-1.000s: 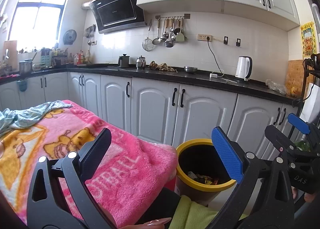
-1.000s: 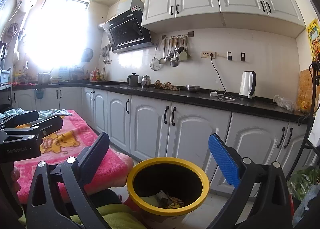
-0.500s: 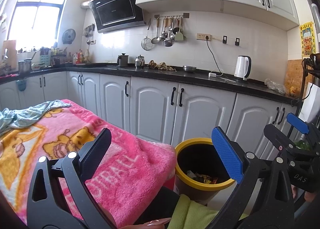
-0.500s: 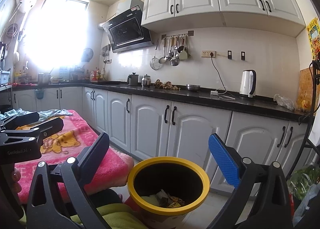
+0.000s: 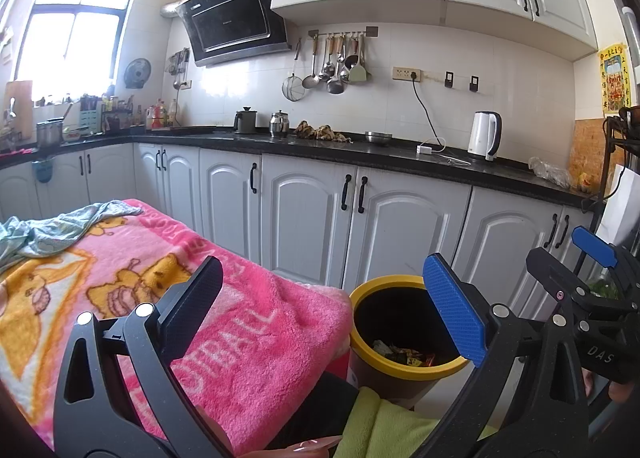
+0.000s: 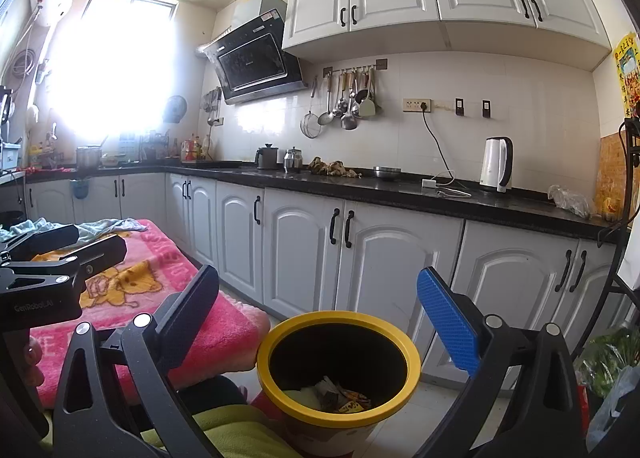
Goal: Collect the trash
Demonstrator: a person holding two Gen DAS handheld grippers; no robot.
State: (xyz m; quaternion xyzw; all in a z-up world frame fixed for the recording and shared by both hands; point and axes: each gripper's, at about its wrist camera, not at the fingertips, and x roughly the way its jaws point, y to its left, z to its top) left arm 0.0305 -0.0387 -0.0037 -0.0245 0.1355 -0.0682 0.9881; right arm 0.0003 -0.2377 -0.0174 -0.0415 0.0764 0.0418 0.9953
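A yellow-rimmed trash bin (image 5: pixel 404 282) (image 6: pixel 412 350) stands on the floor by the white base cabinets, with wrappers and scraps (image 5: pixel 402 352) (image 6: pixel 340 398) at its bottom. My left gripper (image 5: pixel 324 304) is open and empty, held over the pink blanket's corner, left of the bin. Just above and in front of the bin, my right gripper (image 6: pixel 318 316) is open too, nothing between its fingers. Its blue-tipped body shows at the right edge of the left wrist view.
A pink cartoon blanket (image 5: pixel 132 278) (image 6: pixel 132 278) covers a table on the left, with a pale cloth (image 5: pixel 52 228) at its far end. A black countertop (image 5: pixel 360 152) carries a white kettle (image 5: pixel 485 135) and pots. A lime-green sleeve (image 5: pixel 384 426) lies below the bin.
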